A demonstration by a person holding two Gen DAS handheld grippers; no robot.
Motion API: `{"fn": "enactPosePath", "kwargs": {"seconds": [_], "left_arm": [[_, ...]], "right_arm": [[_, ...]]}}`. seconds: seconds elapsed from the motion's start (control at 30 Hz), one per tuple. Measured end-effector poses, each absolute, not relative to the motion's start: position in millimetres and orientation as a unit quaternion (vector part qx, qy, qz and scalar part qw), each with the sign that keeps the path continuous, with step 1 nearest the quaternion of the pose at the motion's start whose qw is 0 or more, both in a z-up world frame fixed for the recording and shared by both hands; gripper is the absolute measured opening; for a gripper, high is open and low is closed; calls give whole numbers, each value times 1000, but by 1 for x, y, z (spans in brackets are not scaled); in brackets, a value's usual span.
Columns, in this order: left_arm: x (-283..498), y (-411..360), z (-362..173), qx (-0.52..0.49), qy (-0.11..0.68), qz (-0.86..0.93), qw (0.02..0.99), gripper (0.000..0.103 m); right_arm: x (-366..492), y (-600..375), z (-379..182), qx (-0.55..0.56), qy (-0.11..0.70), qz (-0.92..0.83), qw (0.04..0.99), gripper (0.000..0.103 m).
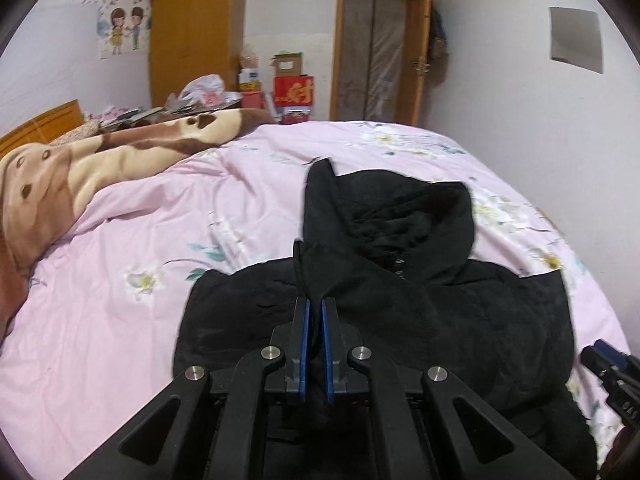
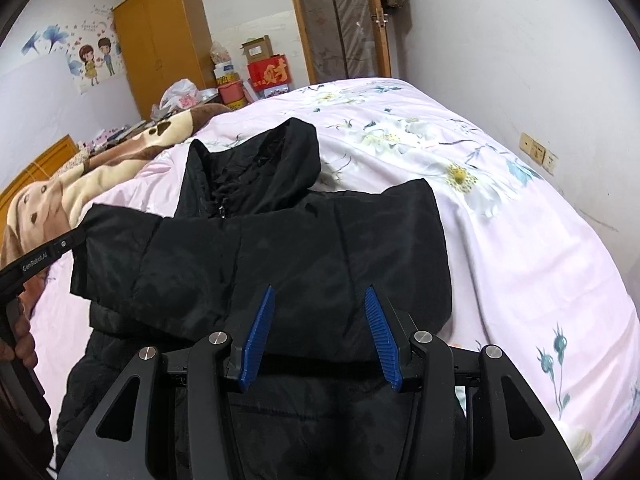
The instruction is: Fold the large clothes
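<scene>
A black hooded jacket (image 1: 420,300) lies on a pink floral bed, hood (image 1: 400,216) pointing away. In the right wrist view the jacket (image 2: 280,248) has both sleeves folded across its chest. My left gripper (image 1: 316,308) is shut on a fold of the jacket's black fabric and holds it raised over the left side. My right gripper (image 2: 320,300) is open and empty, hovering just above the jacket's lower right part. The left gripper's body (image 2: 24,264) shows at the left edge of the right wrist view; the right gripper's tip (image 1: 608,360) shows at the right edge of the left wrist view.
A brown and cream blanket (image 1: 80,168) is bunched at the bed's far left by the headboard (image 1: 40,124). A wardrobe (image 1: 196,36), stacked boxes (image 1: 292,88) and a door (image 1: 380,48) stand beyond the bed. Pink quilt (image 2: 520,240) extends right of the jacket.
</scene>
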State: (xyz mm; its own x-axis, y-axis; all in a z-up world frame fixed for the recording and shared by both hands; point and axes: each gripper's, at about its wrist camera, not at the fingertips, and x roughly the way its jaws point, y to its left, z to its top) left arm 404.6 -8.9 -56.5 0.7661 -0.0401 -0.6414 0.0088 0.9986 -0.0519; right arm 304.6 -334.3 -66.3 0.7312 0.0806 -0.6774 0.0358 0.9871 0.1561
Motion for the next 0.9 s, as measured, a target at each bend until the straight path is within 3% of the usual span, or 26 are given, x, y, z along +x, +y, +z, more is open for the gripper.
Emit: {"fn": "enactPosePath", "kwargs": {"seconds": [0.3, 0.4, 0.9], "left_arm": [[421, 19, -108, -12, 397, 25, 917, 4], [423, 18, -117, -21, 409, 19, 912, 4], [445, -8, -170, 28, 468, 15, 883, 6]], "right_arm": [[331, -319, -90, 30, 394, 3, 919, 49], [339, -322, -101, 34, 404, -4, 914, 61], [368, -316, -145, -6, 444, -3, 896, 63]]}}
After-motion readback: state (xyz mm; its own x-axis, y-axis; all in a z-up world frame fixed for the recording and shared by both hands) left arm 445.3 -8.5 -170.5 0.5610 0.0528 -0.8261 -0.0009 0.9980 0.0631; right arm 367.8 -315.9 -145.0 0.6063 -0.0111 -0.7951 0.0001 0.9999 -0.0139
